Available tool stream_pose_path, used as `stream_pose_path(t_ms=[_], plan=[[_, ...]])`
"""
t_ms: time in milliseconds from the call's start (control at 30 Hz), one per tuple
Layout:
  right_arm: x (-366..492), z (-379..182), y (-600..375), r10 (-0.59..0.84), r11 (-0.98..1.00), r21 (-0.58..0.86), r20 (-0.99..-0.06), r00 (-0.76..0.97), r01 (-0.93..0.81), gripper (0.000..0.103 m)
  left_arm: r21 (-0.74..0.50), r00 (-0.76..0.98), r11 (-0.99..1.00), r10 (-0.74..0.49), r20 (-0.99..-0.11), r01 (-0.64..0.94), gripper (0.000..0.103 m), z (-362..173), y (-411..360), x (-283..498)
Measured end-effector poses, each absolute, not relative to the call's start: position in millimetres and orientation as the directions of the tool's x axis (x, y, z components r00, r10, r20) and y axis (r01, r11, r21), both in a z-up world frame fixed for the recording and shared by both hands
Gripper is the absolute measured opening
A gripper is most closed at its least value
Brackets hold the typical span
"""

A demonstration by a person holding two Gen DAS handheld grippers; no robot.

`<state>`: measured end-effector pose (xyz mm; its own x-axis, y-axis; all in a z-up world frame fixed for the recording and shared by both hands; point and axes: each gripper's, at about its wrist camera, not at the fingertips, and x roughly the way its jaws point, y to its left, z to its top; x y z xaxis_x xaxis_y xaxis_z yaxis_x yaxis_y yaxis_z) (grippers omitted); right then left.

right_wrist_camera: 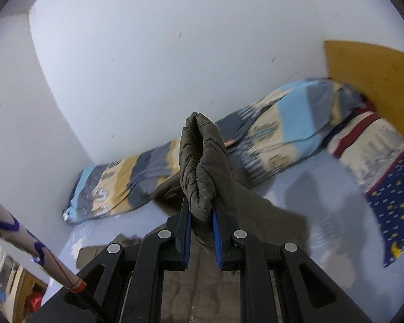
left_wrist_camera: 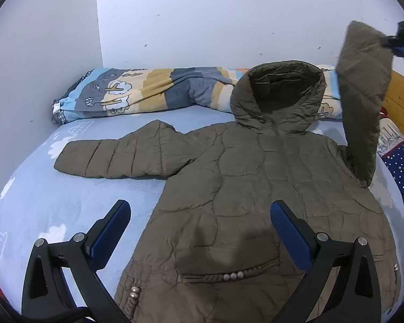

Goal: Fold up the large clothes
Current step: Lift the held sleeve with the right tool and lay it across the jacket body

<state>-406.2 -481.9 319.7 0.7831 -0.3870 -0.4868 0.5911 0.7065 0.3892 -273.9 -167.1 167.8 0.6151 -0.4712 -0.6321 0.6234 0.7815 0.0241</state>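
An olive quilted hooded jacket [left_wrist_camera: 245, 188] lies front up on the light blue bed sheet [left_wrist_camera: 40, 188], hood toward the wall. Its left sleeve [left_wrist_camera: 113, 158] stretches flat to the left. The other sleeve [left_wrist_camera: 363, 102] is lifted upright at the right, and my right gripper [left_wrist_camera: 393, 43] is shut on its cuff. In the right wrist view that cuff [right_wrist_camera: 202, 161] is pinched between the blue pads of the right gripper [right_wrist_camera: 202, 210]. My left gripper [left_wrist_camera: 199, 215] hovers open above the jacket's lower body with nothing between its fingers.
A rolled patterned blanket [left_wrist_camera: 148, 91] lies along the white wall behind the jacket. A starry dark blue pillow [left_wrist_camera: 401, 167] sits at the right by the wooden headboard [left_wrist_camera: 401, 99]. A pale stick-like object with blue markings [right_wrist_camera: 27, 245] crosses the right wrist view's lower left.
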Motion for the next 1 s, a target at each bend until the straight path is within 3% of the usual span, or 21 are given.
stream_pose_path(t_ms=[767,867,1000], plan=[[-232.0,120.6,-403.4,-0.069,0.766,0.418,-0.702,0.709,0.488,0.017,-0.008,0.585,0.812,-0.428,-0.689,0.584,0.103,151.6,-164.1,-252.7],[-228.9,115.5,-396.2,-0.018,0.772,0.444,-0.700,0.714,0.454,0.032,-0.011,0.581,0.812,-0.427,-0.692,0.584,0.103,150.4,-165.6,-251.9],[-244.2,126.2,-396.6,0.001,0.781,0.468,-0.664,0.748,0.414,0.040,-0.008,0.580,0.811,-0.426,-0.694,0.585,0.103,148.8,-167.0,-252.8]])
